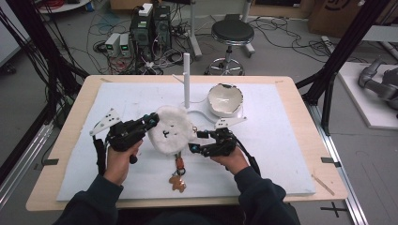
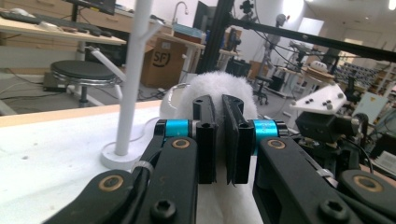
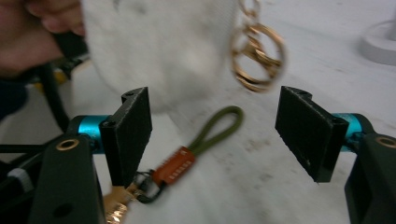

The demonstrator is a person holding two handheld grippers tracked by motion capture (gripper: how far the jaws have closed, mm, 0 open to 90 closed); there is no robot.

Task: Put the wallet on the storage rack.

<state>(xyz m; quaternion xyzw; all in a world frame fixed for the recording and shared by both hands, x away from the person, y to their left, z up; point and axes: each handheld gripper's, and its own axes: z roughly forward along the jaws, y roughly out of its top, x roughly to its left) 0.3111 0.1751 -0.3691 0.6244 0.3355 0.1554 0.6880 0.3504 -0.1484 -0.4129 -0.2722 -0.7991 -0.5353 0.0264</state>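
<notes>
- Your left gripper (image 1: 151, 123) is clamped on the edge of a round, white, fluffy plush (image 1: 170, 130), holding it raised above the white foam mat (image 1: 281, 140). In the left gripper view the two black jaws stand nearly together, with a thin fold of the fleece pinched between them.
- Your right gripper (image 3: 215, 135) is open with nothing held. Its flat black pads (image 3: 133, 123) stand well apart, just below a cluster of gold metal rings (image 3: 256, 56) that hang from the plush's edge.
- My reading is that you mean to hang the plush by its rings on the white branched stand (image 1: 186, 79) at the back of the mat. The lift looks done; catching the rings and carrying them to a peg remains.
- A second charm lies flat on the mat below the plush: an olive cord loop (image 3: 219, 126), an orange ribbed tab (image 3: 175, 170), a dark clip, and a small tan bear-shaped pendant (image 1: 178, 183).
- A glossy white bowl (image 1: 225, 99) with a dark rim sits near the stand's round base.
- The mat is matt and slightly pitted; it lies on a pale wooden table (image 1: 80, 101).
</notes>
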